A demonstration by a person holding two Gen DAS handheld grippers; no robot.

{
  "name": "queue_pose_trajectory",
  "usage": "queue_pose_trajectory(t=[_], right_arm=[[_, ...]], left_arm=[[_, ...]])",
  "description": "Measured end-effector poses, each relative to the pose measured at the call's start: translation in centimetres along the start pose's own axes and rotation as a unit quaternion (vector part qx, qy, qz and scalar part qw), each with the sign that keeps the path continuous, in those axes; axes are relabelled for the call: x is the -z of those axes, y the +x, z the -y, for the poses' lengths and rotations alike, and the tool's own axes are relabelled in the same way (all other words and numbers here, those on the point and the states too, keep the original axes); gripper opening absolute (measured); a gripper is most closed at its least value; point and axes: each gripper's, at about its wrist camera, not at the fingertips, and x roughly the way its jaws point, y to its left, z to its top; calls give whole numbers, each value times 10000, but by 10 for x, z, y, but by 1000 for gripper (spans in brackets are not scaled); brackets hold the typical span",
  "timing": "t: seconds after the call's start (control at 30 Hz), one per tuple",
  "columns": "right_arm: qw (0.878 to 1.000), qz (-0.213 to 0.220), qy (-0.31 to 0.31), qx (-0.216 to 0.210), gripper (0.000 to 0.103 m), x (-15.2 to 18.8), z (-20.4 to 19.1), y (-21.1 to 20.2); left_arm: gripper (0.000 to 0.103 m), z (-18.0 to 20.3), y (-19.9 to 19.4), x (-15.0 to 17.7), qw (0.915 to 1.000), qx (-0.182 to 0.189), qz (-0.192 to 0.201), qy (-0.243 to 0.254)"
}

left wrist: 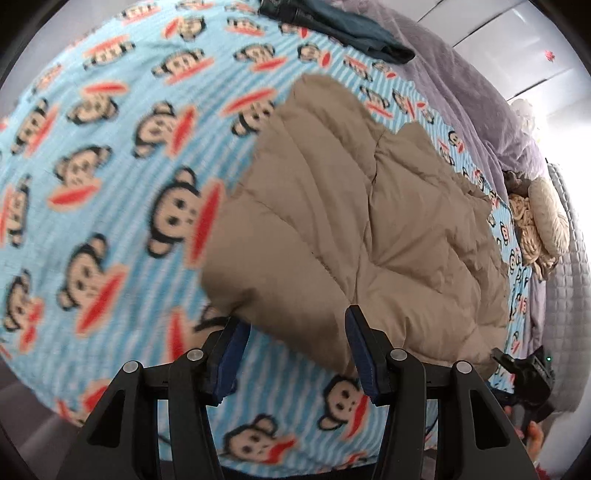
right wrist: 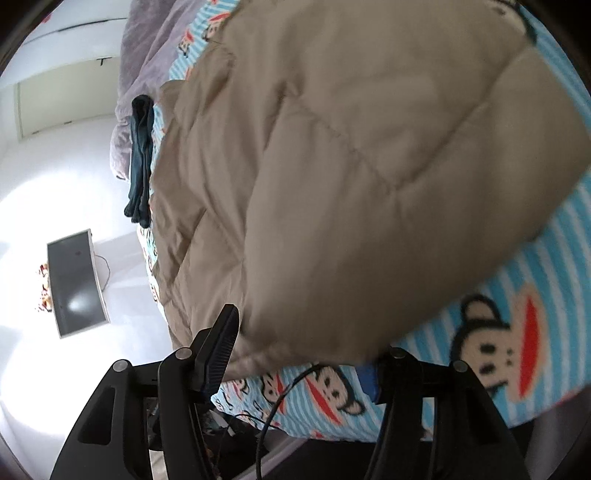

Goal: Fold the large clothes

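We counted one tan quilted jacket (left wrist: pixel 354 206), one dark teal garment (left wrist: pixel 354 33) along the top edge of the left wrist view, one grey blanket (left wrist: pixel 461 92) at the upper right, and one blue striped bedsheet (left wrist: pixel 110 166) printed with many monkey faces.

In the left wrist view, the left gripper (left wrist: pixel 295 354) sat at the bottom centre with its jaws apart and nothing clamped between them. The jacket lay just above and to the right, its lower edge running between the two fingertips (left wrist: pixel 232 343); we could not tell whether it touched them.

In the right wrist view, the right gripper (right wrist: pixel 306 354) also stood parted, holding nothing. The jacket (right wrist: pixel 351 177) filled the centre and upper right, its hem overhanging the right finger. One dark screen (right wrist: pixel 75 280) hung at the far left.
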Motion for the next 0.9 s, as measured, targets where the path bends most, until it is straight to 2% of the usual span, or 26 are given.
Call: queue_pose_trajectory(t=[0.07,0.1,0.2,0.3,0.37,0.53,0.83,0.87,0.9], right_arm=[[10000,38,-15,1,64,1,-11,-1],[10000,42,-28,3,64,16,-10,-2],[9999,89,-36,-53,64,28,-20,-9],[9998,146,-122,-117,64,57,-38,-5],[9995,172,-253,-37,64,69,-38,-24],[9959,250,-803,331,64,76,-59,-30],[9827,340,-1498,1032,78,79,-106,3],[9813,320,-1558,1087,78,80,-110,7],[9791,298,-1640,1165,78,81,-116,12]], left_arm=[[55,2,-16,-1,9995,-180,226,128],[55,3,-25,-3,9990,-245,333,193],[55,9,-38,-16,9983,-164,528,202],[54,10,-40,-26,9973,-173,636,311],[54,21,-30,-35,9972,-243,585,409],[54,43,-1,-39,9940,-587,336,856],[55,49,14,-38,9913,-762,77,1071],[56,48,15,-38,9912,-759,54,1081],[66,48,16,-39,9913,-751,11,1082]])
